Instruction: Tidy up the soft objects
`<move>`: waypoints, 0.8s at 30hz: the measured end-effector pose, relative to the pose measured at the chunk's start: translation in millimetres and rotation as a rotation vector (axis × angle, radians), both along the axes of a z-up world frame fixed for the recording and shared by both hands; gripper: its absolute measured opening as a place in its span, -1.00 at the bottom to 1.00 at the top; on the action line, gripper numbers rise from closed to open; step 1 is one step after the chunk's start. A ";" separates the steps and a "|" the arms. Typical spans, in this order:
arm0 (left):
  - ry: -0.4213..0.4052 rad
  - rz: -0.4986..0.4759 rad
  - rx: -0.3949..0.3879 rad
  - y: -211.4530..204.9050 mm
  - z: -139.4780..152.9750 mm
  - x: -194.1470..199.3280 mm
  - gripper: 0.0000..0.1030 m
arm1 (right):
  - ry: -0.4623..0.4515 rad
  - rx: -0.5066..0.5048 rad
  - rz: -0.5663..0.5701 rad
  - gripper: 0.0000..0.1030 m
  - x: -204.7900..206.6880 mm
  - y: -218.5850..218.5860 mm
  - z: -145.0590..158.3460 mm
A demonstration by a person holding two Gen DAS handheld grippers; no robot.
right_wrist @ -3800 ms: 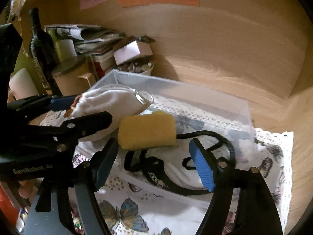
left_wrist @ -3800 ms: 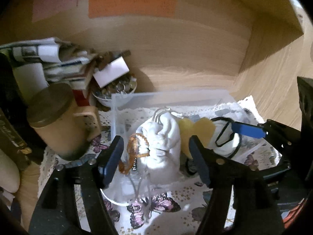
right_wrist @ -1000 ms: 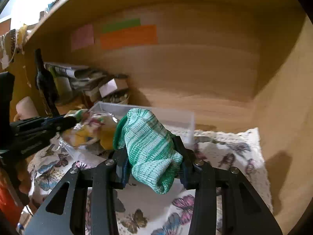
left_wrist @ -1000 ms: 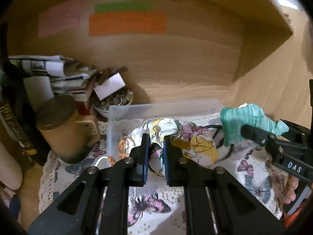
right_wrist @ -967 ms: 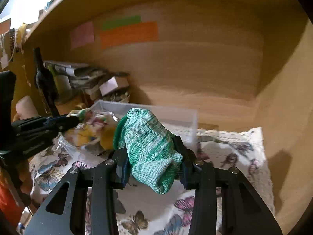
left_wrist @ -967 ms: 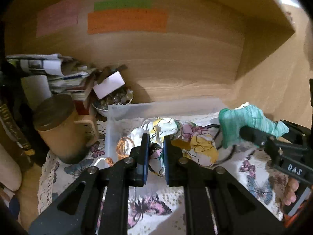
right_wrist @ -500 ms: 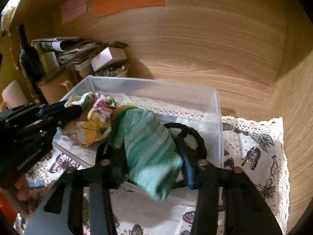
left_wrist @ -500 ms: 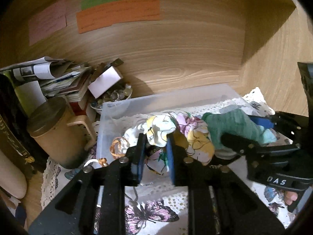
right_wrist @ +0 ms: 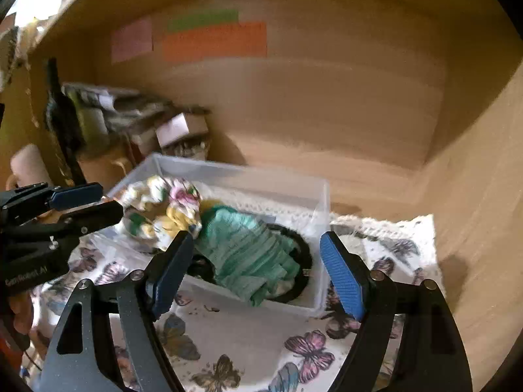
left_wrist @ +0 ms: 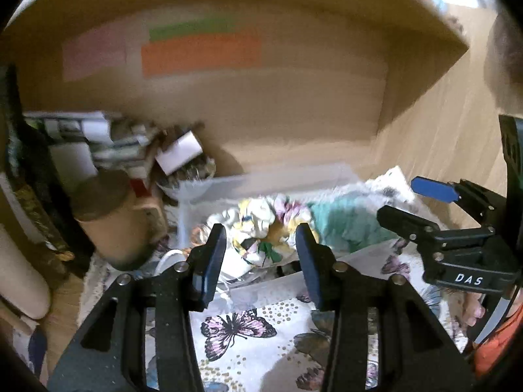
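Note:
A clear plastic bin (right_wrist: 322, 202) stands on a butterfly-print cloth (right_wrist: 294, 343). In it lie a floral cloth bundle (right_wrist: 163, 205), a green knitted cloth (right_wrist: 248, 251) and a black strap (right_wrist: 304, 251). My left gripper (left_wrist: 260, 254) is open and empty, just in front of the floral bundle (left_wrist: 261, 225). My right gripper (right_wrist: 255, 271) is open and empty, just in front of the green cloth, which also shows in the left wrist view (left_wrist: 346, 225). The bin's wall shows in the left view (left_wrist: 294, 179).
A brown lidded mug (left_wrist: 111, 219), a stack of papers (left_wrist: 108, 140), a small white box (left_wrist: 178, 156) and a bowl of small items (left_wrist: 193, 176) stand left of the bin. Wooden shelf walls close in behind and at the right (right_wrist: 474, 196).
Both grippers have opened and drawn back. The floral bundle and the green cloth were let go and now lie in the bin.

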State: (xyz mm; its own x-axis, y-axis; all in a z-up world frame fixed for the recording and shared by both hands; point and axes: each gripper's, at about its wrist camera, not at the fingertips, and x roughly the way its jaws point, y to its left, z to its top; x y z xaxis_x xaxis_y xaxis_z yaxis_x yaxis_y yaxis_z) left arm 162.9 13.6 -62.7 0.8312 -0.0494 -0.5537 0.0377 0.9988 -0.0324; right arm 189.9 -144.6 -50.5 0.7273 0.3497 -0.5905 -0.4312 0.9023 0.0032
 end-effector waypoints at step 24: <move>-0.362 0.034 0.003 -12.0 84.2 -147.2 0.87 | -0.309 0.188 0.025 1.00 -136.1 -28.2 95.2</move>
State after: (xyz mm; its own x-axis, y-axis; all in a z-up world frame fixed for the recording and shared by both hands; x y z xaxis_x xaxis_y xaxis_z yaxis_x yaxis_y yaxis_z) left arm 15.8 1.6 21.5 0.9745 -0.0172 -0.2236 0.0130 0.9997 -0.0201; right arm 53.8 -172.7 44.7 0.8512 0.4514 -0.2678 -0.4598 0.8873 0.0342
